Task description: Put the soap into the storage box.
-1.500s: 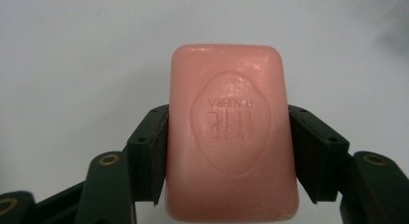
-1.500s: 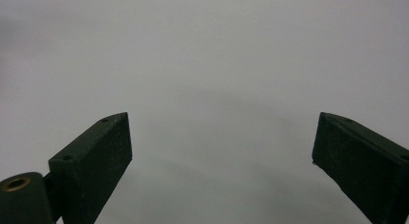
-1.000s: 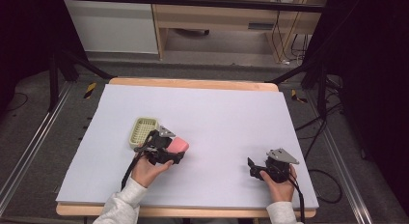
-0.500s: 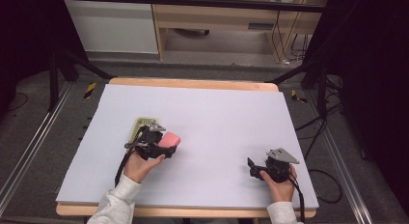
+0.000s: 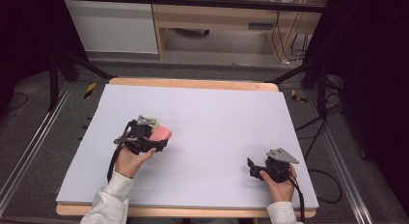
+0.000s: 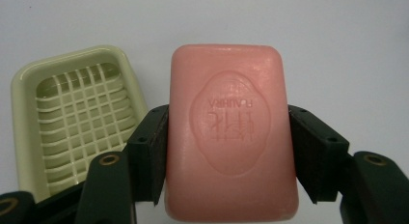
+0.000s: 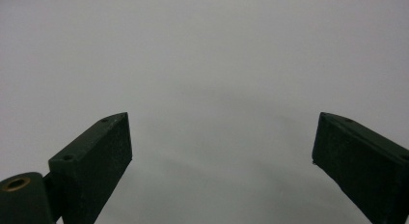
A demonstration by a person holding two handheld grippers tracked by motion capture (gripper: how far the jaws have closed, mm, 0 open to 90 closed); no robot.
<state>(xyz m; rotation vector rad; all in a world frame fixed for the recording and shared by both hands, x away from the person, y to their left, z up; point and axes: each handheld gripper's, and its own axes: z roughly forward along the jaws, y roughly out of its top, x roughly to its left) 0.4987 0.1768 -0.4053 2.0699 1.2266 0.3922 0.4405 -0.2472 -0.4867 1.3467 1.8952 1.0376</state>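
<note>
A pink bar of soap (image 6: 230, 132) with an embossed stamp is clamped by its long sides in my left gripper (image 6: 229, 137), which is shut on it. In the high view that gripper (image 5: 156, 139) hangs over the left half of the table with the soap (image 5: 160, 133) sticking out to the right. Just left of the soap in the left gripper view, a pale green soap dish (image 6: 72, 118) with a grid insert lies empty on the table. My right gripper (image 5: 252, 167) rests low at the front right. Its jaws (image 7: 222, 137) stand wide open with nothing between them.
The white table top (image 5: 217, 118) has a wooden edge at the back and front. Black stand legs and cables lie on the floor to either side. A person's sleeved forearms come in from the bottom edge.
My left gripper has carried the soap leftward and a little away from the person, and now covers the spot where the dish stood. The right gripper has stayed where it was.
</note>
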